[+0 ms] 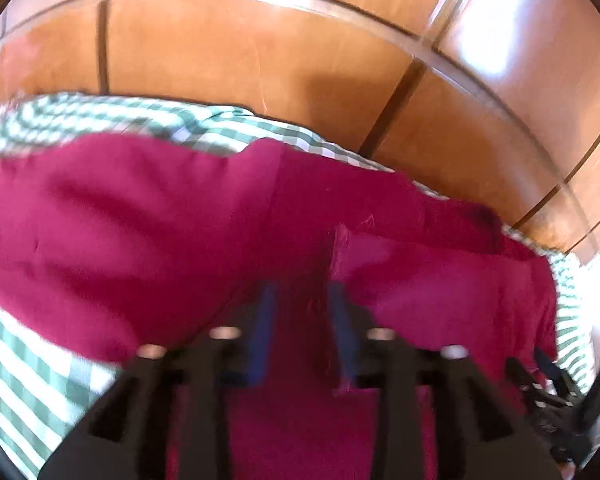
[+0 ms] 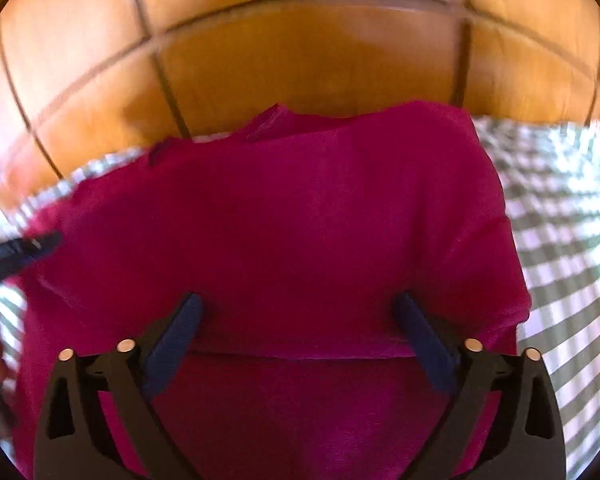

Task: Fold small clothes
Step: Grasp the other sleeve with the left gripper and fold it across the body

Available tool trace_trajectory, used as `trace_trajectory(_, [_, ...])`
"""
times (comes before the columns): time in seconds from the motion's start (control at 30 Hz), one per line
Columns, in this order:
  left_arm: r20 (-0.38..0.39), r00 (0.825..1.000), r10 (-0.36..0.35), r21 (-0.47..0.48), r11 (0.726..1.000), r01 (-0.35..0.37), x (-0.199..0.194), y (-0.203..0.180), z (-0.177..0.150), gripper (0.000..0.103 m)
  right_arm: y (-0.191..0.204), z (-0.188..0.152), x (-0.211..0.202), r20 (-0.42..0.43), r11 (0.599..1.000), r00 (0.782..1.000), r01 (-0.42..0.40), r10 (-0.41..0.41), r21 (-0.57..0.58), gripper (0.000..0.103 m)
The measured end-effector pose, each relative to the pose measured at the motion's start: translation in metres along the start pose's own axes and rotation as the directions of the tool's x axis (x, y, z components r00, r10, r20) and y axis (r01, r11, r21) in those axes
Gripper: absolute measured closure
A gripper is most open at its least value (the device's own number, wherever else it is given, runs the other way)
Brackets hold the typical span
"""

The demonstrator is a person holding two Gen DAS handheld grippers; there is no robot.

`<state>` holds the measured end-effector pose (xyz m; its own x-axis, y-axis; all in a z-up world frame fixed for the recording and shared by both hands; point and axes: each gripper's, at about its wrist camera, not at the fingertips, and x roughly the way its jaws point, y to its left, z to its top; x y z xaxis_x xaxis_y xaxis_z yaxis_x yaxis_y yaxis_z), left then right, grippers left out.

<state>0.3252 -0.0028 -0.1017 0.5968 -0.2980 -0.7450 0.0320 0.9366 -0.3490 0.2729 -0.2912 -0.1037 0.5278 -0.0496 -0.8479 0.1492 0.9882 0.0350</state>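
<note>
One magenta garment (image 2: pixel 284 232) lies folded on checked cloth (image 2: pixel 560 216).

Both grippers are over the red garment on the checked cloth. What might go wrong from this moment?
1. The left gripper has fabric between its part-open pads, so lifting away may drag the red garment and undo the fold.
2. The right gripper stands wide open above a folded edge; closing there could catch several layers together.
3. The garment reaches the far edge of the checked cloth, so it might slide off.
</note>
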Motion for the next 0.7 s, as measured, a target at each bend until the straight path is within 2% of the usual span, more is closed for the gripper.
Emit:
trace_trajectory(0.07, [0.026, 0.999, -0.023, -0.011, 1.0, 0.023, -0.017, 0.005, -0.008, 0.042, -0.001, -0.001, 0.0, 0.003, 1.0, 1.0, -0.001, 0.001, 0.002, 0.004])
trace_trajectory(0.2, [0.082, 0.996, -0.023, -0.046, 0.999, 0.027, -0.053, 0.022, -0.021, 0.033, -0.003, -0.002, -0.002, 0.01, 1.0, 1.0, -0.01, 0.01, 0.009, 0.004])
trace_trajectory(0.33, [0.098, 0.995, -0.001, -0.16, 0.987, 0.017, -0.081, 0.071, -0.025, 0.032, -0.004, -0.005, -0.006, 0.013, 1.0, 1.0, -0.004, 0.004, 0.004, 0.004])
trace_trajectory(0.43, [0.108, 0.993, 0.046, -0.286, 0.958, -0.013, -0.101, 0.125, -0.027, 0.034, 0.0, -0.004, -0.005, 0.015, 1.0, 1.0, 0.005, -0.005, 0.0, 0.004])
trace_trajectory(0.53, [0.09, 0.992, 0.089, -0.415, 0.909, -0.044, -0.115, 0.188, -0.029, 0.048, 0.0, -0.004, -0.005, 0.016, 1.0, 1.0, 0.006, -0.006, -0.001, 0.004])
trace_trajectory(0.6, [0.093, 0.989, 0.117, -0.512, 0.857, -0.053, -0.125, 0.231, -0.031, 0.055, 0.0, -0.004, -0.005, 0.016, 1.0, 1.0, 0.009, -0.009, -0.002, 0.004])
trace_trajectory(0.63, [0.091, 0.987, 0.135, -0.557, 0.828, -0.062, -0.13, 0.251, -0.031, 0.056, 0.0, -0.004, -0.005, 0.017, 1.0, 1.0, 0.01, -0.01, -0.003, 0.004])
trace_trajectory(0.7, [0.1, 0.983, 0.155, -0.657, 0.752, -0.052, -0.138, 0.292, -0.031, 0.056, 0.0, -0.004, -0.005, 0.017, 1.0, 1.0, 0.012, -0.012, -0.004, 0.004])
